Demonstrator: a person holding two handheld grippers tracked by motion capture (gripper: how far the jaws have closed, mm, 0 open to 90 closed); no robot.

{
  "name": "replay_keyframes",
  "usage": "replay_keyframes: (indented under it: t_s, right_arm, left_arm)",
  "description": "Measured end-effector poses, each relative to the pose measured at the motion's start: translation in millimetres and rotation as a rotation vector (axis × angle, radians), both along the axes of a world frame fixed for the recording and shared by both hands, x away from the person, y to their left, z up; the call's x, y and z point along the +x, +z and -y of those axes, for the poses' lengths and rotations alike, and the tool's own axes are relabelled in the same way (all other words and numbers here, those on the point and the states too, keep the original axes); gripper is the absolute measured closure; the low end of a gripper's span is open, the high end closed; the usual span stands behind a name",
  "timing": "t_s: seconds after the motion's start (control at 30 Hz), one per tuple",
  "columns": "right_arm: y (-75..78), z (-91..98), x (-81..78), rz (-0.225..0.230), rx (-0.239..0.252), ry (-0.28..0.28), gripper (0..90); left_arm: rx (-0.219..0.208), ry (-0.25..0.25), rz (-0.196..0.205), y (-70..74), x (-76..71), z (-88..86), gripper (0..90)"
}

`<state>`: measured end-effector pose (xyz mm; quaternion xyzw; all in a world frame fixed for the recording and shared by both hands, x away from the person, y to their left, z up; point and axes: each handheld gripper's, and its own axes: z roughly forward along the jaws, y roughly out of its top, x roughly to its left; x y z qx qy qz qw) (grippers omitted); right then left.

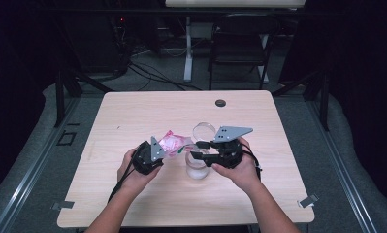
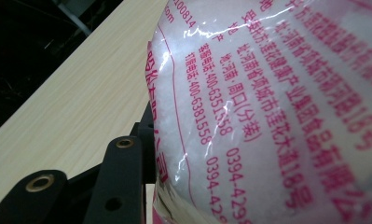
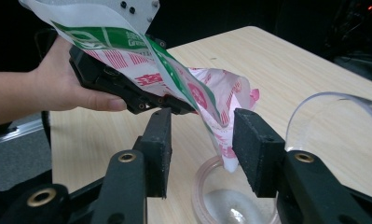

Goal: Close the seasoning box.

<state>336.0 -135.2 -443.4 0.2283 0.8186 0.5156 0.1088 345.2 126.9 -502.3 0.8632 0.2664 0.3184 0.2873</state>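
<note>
A clear plastic bag (image 1: 173, 143) with pink print and white granules is pinched in my left gripper (image 1: 163, 154), tilted with its mouth hanging to the right. In the left gripper view the bag (image 2: 277, 107) presses against the one black finger (image 2: 125, 172) that shows. A clear jar (image 1: 198, 168) stands on the table under the bag's corner. My right gripper (image 1: 195, 150) hovers over the jar (image 3: 230, 200) with its jaws apart. The bag's lower corner (image 3: 221, 126) hangs between them in the right gripper view. A little white powder lies in the jar's bottom.
The jar's clear round lid (image 1: 203, 130) lies just behind it, also seen as the lid (image 3: 337, 121) at the right. A small black disc (image 1: 220, 102) sits near the far edge of the wooden table (image 1: 133, 116). A dark chair (image 1: 239, 43) stands beyond.
</note>
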Motion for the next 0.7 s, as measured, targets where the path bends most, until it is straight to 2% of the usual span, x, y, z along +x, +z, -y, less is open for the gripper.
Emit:
replay_keyframes:
  t_s: [0.07,0.13,0.33,0.7]
  right_arm:
    - [1.3,0.2,-1.7,0.013,-0.006,0.001,57.0]
    - [2.4,-0.9,-3.4,0.029,-0.011,0.002,56.3]
    - [5.7,-4.0,-5.1,0.071,-0.031,0.002,54.6]
    - [7.0,-6.6,-6.6,0.086,-0.032,0.021,56.9]
  left_arm:
    - [0.008,-0.006,0.001,1.0,0.3,1.8,60.3]
    - [0.044,-0.027,0.001,4.0,1.6,6.5,60.3]
    - [0.093,-0.038,0.005,6.8,1.7,11.6,60.4]
    - [0.142,-0.051,0.006,6.1,0.9,15.6,60.4]
